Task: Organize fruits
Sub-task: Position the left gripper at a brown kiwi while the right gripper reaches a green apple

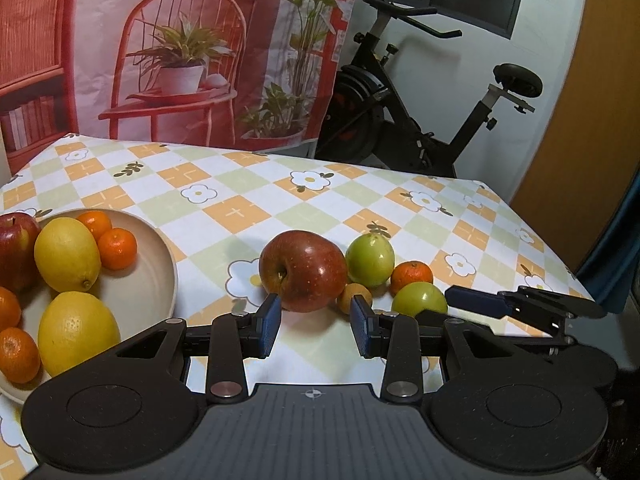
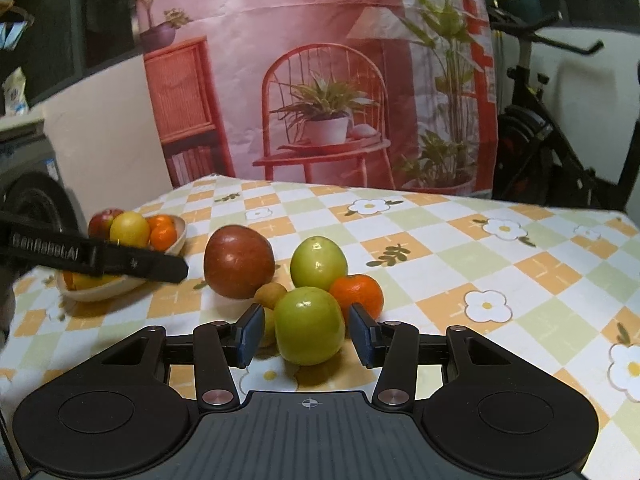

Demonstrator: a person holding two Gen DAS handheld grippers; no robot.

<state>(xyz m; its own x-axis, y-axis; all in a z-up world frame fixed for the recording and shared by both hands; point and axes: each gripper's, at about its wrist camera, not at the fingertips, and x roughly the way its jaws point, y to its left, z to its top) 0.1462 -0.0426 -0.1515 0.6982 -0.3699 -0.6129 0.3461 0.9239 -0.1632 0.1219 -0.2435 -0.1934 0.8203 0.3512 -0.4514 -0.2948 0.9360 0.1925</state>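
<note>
A red apple [image 1: 303,270] lies on the checked tablecloth [image 1: 240,200], just beyond my open left gripper [image 1: 315,326]. Beside it lie two green fruits [image 1: 370,259] [image 1: 419,299], a mandarin [image 1: 411,276] and a small yellow-brown fruit [image 1: 354,297]. A beige bowl [image 1: 156,276] at the left holds lemons [image 1: 67,254], mandarins [image 1: 117,248] and a red apple [image 1: 14,246]. In the right wrist view my open right gripper [image 2: 307,334] has its fingers either side of the near green fruit [image 2: 309,325], without touching it. The red apple [image 2: 238,261] and mandarin [image 2: 357,290] lie behind it.
The right gripper's finger [image 1: 476,302] shows at the right of the left wrist view. The left gripper's arm [image 2: 96,258] crosses in front of the bowl [image 2: 176,240] in the right wrist view. A printed backdrop [image 1: 180,52] and an exercise bike [image 1: 420,120] stand behind the table.
</note>
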